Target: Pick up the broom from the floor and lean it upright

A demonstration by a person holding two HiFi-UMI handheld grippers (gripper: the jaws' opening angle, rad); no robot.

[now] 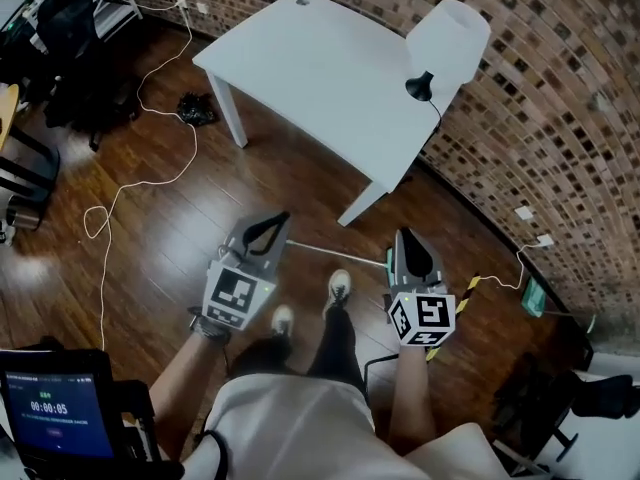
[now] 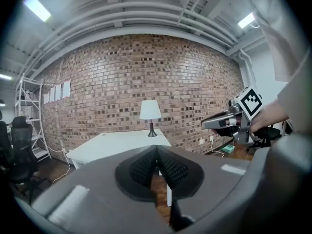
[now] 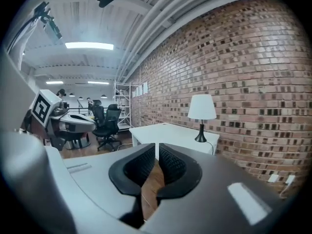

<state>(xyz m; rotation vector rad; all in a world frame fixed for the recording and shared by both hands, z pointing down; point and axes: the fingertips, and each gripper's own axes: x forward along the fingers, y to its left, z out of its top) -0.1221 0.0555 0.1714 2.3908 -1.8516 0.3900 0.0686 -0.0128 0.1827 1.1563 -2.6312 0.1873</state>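
Wooden floor (image 1: 150,228) in front of a white table (image 1: 320,68), seen from above.

Thin pale rod, read as the handle of the broom (image 1: 335,252). Flat on the floor, just out from the leg at the table's near corner. Long axis across the view, from one gripper toward the other. Head not made out, possibly hidden behind the right gripper.

Left gripper (image 1: 272,226): pads (image 2: 146,167) together at the tips, nothing between. Held clear of the floor, near the rod's left end.

Right gripper (image 1: 406,238): pads (image 3: 171,164) a narrow slit apart, empty. Held over the rod's right end.

Rod ahead of and below both tools, crosswise to their jaws. Neither hand judged clearly nearer. Downward reach and wider jaws judged necessary before any grasp.
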